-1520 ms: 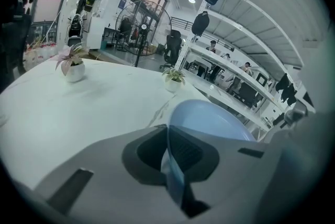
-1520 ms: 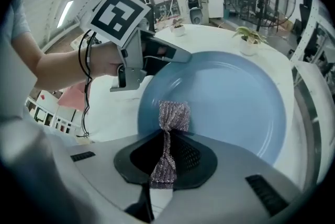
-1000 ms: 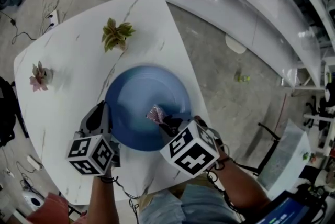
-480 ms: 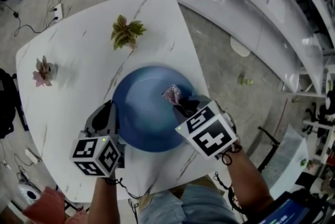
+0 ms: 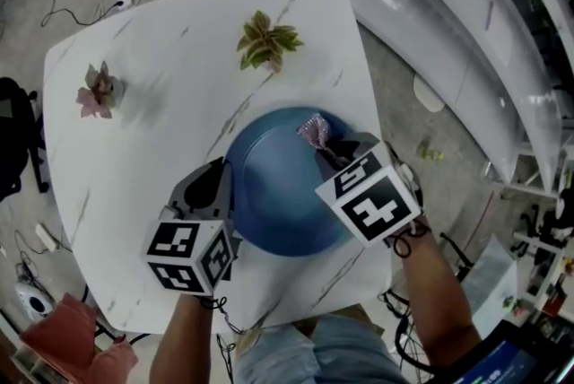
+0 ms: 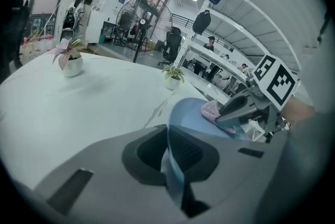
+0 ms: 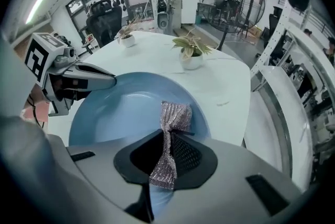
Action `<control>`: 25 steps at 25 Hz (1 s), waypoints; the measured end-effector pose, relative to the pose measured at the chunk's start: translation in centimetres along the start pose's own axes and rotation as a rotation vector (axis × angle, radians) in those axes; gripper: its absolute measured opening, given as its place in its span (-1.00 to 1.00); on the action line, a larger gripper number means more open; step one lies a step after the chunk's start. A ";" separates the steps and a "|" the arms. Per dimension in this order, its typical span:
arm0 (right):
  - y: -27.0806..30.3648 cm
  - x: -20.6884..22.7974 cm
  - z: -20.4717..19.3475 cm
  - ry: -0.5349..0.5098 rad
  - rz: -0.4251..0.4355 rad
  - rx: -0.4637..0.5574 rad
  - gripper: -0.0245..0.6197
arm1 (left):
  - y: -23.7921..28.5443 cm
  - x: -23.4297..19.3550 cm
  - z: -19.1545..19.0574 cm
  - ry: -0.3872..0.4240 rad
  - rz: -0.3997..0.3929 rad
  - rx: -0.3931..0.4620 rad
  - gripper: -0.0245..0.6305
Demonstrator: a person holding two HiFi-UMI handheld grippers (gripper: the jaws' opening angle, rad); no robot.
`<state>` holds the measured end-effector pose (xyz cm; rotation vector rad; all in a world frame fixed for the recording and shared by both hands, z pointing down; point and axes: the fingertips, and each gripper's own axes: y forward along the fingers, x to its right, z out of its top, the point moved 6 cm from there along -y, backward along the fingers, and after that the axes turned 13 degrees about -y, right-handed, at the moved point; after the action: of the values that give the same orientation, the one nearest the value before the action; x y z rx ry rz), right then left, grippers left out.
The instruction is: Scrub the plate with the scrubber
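Observation:
A blue plate (image 5: pixel 280 187) lies on the white marble table (image 5: pixel 152 131). My left gripper (image 5: pixel 226 194) is shut on the plate's left rim (image 6: pixel 170 160), the thin edge pinched between its jaws. My right gripper (image 5: pixel 325 145) is shut on a silvery-pink mesh scrubber (image 5: pixel 313 130), which rests on the plate's far right rim. In the right gripper view the scrubber (image 7: pixel 170 139) stands out past the jaws over the plate (image 7: pixel 120 108), with the left gripper (image 7: pixel 112 80) at the plate's left edge.
Two small potted plants stand on the table: a green one (image 5: pixel 265 41) behind the plate and a pinkish one (image 5: pixel 98 91) at the far left. The table's right edge runs close to the plate, with concrete floor and white shelving (image 5: pixel 457 23) beyond.
My right gripper has carried the scrubber from the plate's middle out to its far right rim. The left gripper has kept its hold on the rim.

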<state>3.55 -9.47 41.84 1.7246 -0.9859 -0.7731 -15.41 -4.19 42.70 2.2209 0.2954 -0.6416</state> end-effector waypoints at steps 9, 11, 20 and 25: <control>1.3 -2.2 4.6 -0.210 0.022 0.028 -0.73 | 0.0 0.2 -0.2 -0.012 -0.006 -0.037 -0.88; 1.4 -3.0 5.2 -0.241 0.031 0.035 -0.73 | 0.0 0.2 -0.3 -0.012 -0.006 -0.039 -0.88; 1.5 -7.3 6.2 -0.314 0.094 0.056 -0.73 | 0.1 0.2 -0.2 -0.016 -0.004 -0.043 -0.88; 1.2 -9.7 5.7 -0.327 0.137 0.069 -0.73 | 0.1 0.1 -0.2 -0.015 0.000 -0.042 -0.88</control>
<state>-6.17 -3.64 41.67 1.5985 -1.3507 -0.9593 -15.17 -4.07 42.81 2.1755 0.2985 -0.6465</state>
